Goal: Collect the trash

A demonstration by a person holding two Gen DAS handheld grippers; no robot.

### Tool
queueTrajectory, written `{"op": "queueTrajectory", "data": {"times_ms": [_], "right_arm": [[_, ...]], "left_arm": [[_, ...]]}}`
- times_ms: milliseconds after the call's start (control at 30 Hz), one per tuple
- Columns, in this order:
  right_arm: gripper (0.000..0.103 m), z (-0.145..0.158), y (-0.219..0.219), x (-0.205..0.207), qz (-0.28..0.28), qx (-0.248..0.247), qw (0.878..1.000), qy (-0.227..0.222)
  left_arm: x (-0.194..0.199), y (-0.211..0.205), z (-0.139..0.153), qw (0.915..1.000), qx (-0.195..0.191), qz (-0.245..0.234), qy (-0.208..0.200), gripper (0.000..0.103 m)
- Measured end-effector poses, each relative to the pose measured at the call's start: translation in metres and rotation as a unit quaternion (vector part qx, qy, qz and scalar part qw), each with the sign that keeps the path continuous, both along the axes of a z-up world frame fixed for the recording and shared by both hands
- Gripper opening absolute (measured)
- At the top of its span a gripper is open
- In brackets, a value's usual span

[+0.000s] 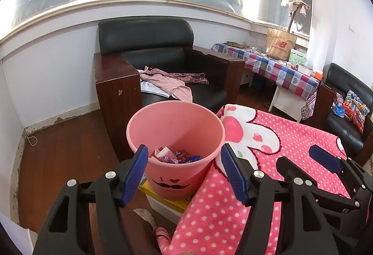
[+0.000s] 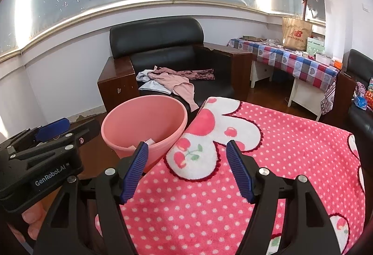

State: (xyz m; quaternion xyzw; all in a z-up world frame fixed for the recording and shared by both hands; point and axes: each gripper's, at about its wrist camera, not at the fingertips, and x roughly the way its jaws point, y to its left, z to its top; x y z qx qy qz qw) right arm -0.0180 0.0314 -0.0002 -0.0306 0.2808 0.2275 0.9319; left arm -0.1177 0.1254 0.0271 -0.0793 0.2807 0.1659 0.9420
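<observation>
A pink waste bin [image 1: 177,131] with a moustache print stands on a yellow and white box beside the table. Several wrappers and scraps of trash [image 1: 173,156] lie in its bottom. My left gripper [image 1: 184,173] is open and empty, hovering just in front of the bin's near rim. My right gripper [image 2: 186,170] is open and empty over the pink polka-dot blanket [image 2: 268,161], right of the bin [image 2: 144,122]. The left gripper's body shows at the left in the right wrist view [image 2: 46,145]; the right gripper's shows at the right in the left wrist view [image 1: 326,168].
A black armchair [image 1: 160,52] with wooden arms holds crumpled clothes [image 1: 172,82] behind the bin. A checked-cloth table [image 1: 275,66] with a paper bag [image 1: 281,43] stands at the back right. A second black chair [image 1: 347,103] is at the far right. The floor [image 1: 65,157] is wooden.
</observation>
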Motion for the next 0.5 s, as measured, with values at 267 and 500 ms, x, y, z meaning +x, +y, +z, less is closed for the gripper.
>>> {"op": "queueTrajectory", "data": {"times_ms": [267, 500], "right_arm": [[0.07, -0.0028, -0.0005, 0.0003, -0.002, 0.001, 1.0, 0.004], [0.07, -0.0042, -0.0004, 0.0005, -0.002, 0.001, 1.0, 0.005]], "left_arm": [[0.0021, 0.0005, -0.0003, 1.0, 0.0, 0.0, 0.001, 0.064], [0.0026, 0.0011, 0.0001, 1.0, -0.001, 0.0, 0.001, 0.063]]}}
